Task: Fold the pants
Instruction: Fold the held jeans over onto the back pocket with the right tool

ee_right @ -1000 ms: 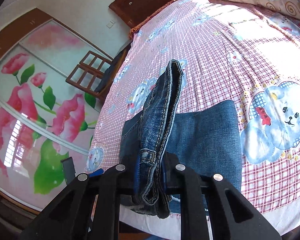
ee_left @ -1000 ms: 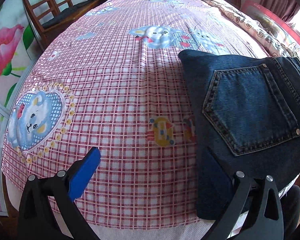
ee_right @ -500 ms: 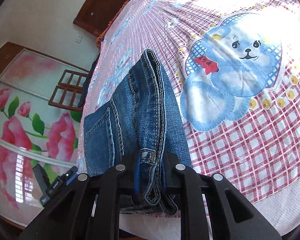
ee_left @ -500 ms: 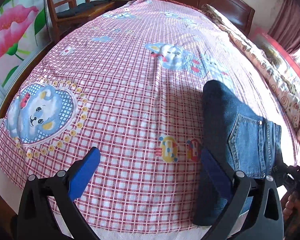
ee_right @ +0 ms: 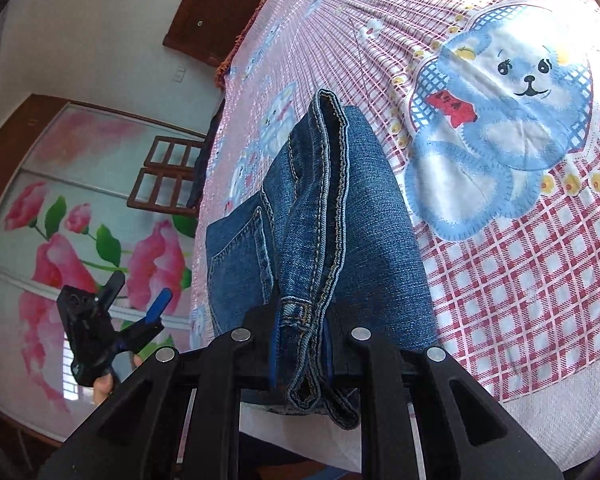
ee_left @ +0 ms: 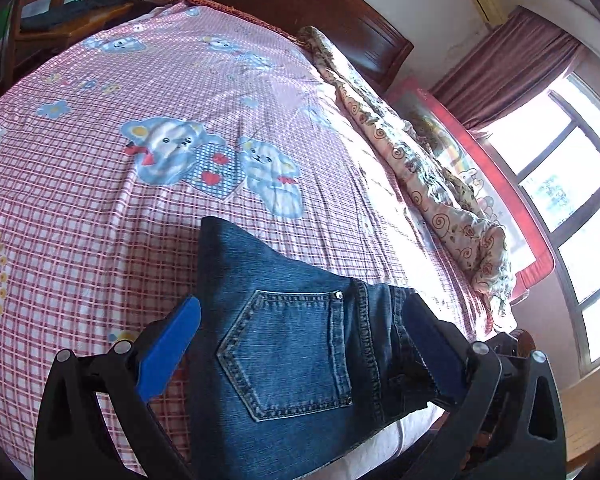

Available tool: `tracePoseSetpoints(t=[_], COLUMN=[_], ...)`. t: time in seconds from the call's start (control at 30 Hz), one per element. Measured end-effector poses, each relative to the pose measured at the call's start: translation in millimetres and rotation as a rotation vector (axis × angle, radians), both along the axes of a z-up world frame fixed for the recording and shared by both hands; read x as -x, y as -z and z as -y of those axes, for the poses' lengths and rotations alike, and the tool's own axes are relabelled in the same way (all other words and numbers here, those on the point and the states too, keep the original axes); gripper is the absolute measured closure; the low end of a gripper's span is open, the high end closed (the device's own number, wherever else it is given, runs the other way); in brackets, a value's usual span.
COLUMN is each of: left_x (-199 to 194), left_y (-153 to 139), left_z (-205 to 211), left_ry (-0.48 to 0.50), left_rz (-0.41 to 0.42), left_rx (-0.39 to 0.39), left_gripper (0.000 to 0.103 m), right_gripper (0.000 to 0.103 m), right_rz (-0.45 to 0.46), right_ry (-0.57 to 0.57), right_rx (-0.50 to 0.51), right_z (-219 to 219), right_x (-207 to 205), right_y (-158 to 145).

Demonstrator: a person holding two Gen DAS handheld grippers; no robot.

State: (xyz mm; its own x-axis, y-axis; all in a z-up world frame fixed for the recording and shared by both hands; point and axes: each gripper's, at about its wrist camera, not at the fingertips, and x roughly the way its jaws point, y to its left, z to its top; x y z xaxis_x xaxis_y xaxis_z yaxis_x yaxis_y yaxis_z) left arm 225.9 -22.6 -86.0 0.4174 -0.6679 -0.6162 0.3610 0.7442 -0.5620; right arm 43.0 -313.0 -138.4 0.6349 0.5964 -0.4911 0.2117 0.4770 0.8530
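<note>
Right gripper [ee_right: 302, 354] was clamped tight on the waistband edge of the jeans [ee_left: 284, 344], a bunched fold of denim between its jaws. Left gripper [ee_left: 300, 344] was spread wide, holding nothing; blue pads [ee_left: 168, 354] sat either side of the back pocket [ee_left: 288, 354], contact unclear. Jeans lay folded at the near edge of the bed, on the pink checked sheet [ee_left: 100, 208]. Rolled floral quilt [ee_left: 432, 184] far right, wooden chair [ee_left: 52, 4] far left.

A rolled floral quilt [ee_left: 432, 184] lies along the checked bedsheet [ee_left: 100, 184].
</note>
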Motion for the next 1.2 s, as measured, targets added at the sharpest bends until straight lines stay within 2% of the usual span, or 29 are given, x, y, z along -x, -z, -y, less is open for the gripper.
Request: tracePoseSetpoints(t=[0.07,0.2,0.27,0.37,0.4,0.43,0.5,0.53,0.57,0.6,0.67,0.7,0.73,0.8,0.83,0.97,1.0,1.07,1.2], left_x=[-2.6,-12.1,-22.7,-39.6,-45.8,-51.6,-60.6,-61.0,-59.7,-56.8,-48.9,-44.9,-40.6,-43.6,-48.7,-74.7,-81.3,-95.7,-113.5], left_y=[8.9,31.1,46.2,72.2,81.7,93.4,116.5,120.0,119.2,113.8,94.5,82.5,68.7,49.2,44.3,56.7,62.7,78.7,97.5], left_z=[22.5,40.0,34.9,20.5,11.4,3.0,-9.6,-14.1,-14.5,-13.1,-9.3,-7.4,-5.5,6.1,13.5,34.2,39.3,45.8,52.1], left_ry=[0.050,0.113,0.100,0.045,0.030,-0.001,-0.028,-0.027,-0.013,-0.008,-0.014,-0.025,-0.039,0.022,0.052,0.139,0.149,0.147,0.107], left_rz=[-0.019,-0.074,-0.128,-0.201,-0.222,-0.246,-0.322,-0.332,-0.328,-0.319,-0.287,-0.255,-0.203,-0.128,-0.117,-0.192,-0.203,-0.231,-0.276], left_rx=[0.021,0.176,0.231,0.247,0.292,0.304,0.325,0.344,0.334,0.313,0.291,0.290,0.284,0.287,0.278,0.281,0.261,0.210,0.197], left_gripper=[0.002,0.002,0.002,0.004,0.008,0.014,0.048,0.055,0.056,0.056,0.027,0.004,0.002,0.002,0.002,0.002,0.002,0.002,0.002], right_gripper=[0.088,0.088,0.088,0.088,0.088,0.088,0.088,0.088,0.088,0.088,0.088,0.088,0.088,0.088,0.088,0.088,0.088,0.088,0.088], right_rz=[-0.001,-0.001,-0.004,-0.021,-0.028,-0.035,-0.048,-0.049,-0.050,-0.051,-0.055,-0.057,-0.059,-0.066,-0.069,-0.069,-0.068,-0.065,-0.068], right_ry=[0.000,0.001,0.001,0.006,0.008,0.009,0.020,0.022,0.023,0.025,0.023,0.019,0.016,0.011,0.011,0.011,0.012,0.013,-0.008], right_rx=[-0.007,-0.016,-0.022,-0.037,-0.039,-0.050,-0.069,-0.065,-0.064,-0.068,-0.073,-0.068,-0.059,-0.048,-0.049,-0.053,-0.056,-0.053,0.004], right_z=[0.6,3.4,6.3,15.1,15.3,16.7,19.6,19.9,20.9,21.1,22.6,22.9,22.6,21.3,21.1,21.6,21.5,20.2,18.5], right_x=[0.4,2.1,2.3,5.2,6.0,6.7,8.8,9.5,10.0,11.1,12.7,12.5,12.1,11.0,10.7,11.5,11.1,11.2,13.3], right_y=[0.5,3.7,7.2,18.7,22.0,27.2,37.3,38.9,39.7,40.2,40.9,39.8,38.1,35.7,34.7,34.8,34.5,33.5,27.3])
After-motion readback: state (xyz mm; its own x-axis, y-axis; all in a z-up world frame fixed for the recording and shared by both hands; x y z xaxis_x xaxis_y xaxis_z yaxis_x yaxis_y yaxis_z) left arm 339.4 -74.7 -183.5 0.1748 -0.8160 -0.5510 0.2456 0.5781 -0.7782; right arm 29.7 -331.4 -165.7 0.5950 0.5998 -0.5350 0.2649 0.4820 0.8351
